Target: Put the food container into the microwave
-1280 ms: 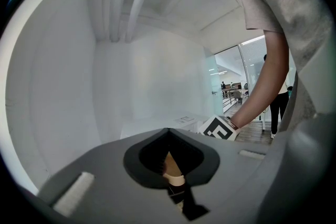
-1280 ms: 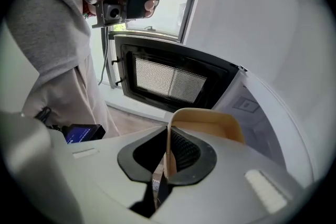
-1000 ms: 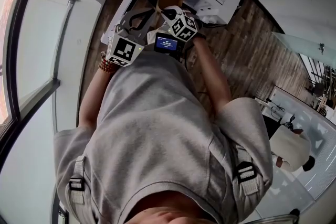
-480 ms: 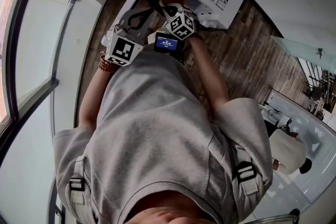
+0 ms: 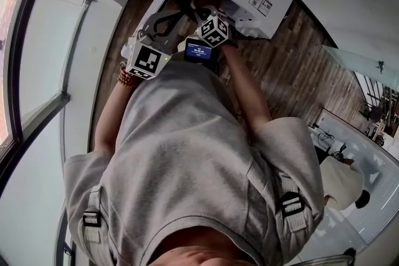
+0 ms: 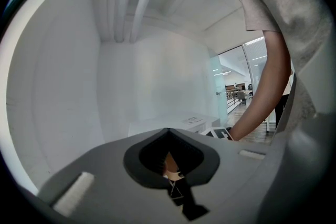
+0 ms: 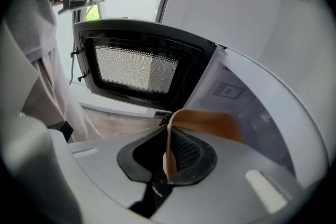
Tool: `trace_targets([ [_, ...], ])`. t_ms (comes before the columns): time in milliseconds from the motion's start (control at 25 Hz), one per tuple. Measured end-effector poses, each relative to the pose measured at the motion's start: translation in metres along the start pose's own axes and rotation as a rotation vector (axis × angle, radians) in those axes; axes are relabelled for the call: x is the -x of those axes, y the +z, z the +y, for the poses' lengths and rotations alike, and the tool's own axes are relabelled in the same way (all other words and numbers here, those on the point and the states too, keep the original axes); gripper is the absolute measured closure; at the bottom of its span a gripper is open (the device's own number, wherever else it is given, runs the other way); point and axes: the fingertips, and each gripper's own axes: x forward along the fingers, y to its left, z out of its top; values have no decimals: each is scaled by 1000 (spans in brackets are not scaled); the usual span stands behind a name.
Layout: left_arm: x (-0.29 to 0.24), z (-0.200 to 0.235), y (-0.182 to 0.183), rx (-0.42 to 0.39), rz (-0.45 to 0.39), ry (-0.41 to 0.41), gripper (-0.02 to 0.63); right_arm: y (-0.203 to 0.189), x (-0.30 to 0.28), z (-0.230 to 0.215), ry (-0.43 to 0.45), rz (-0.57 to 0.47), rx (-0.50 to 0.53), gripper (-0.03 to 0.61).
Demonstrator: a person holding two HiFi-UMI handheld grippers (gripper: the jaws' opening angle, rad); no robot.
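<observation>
The right claw is seen clamped on the thin wall of the tan food container. The container is held just ahead of the claw, at the mouth of the white microwave; how far inside it sits cannot be told. It is best kept level, carried deeper and set on the cavity floor before the grip is released, since so thin a rim could buckle if tilted or squeezed. The open door stands to this claw's left and would need clearing on the way out. The left claw is closed on nothing, faced toward a pale wall, with the person's arm to its right.
</observation>
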Motion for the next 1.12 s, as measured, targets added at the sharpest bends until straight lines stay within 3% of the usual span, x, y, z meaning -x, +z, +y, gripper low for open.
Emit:
trace_targets([
  [1120, -40, 5, 1, -15, 22, -12, 615, -27, -20, -44, -61, 59, -18, 541],
])
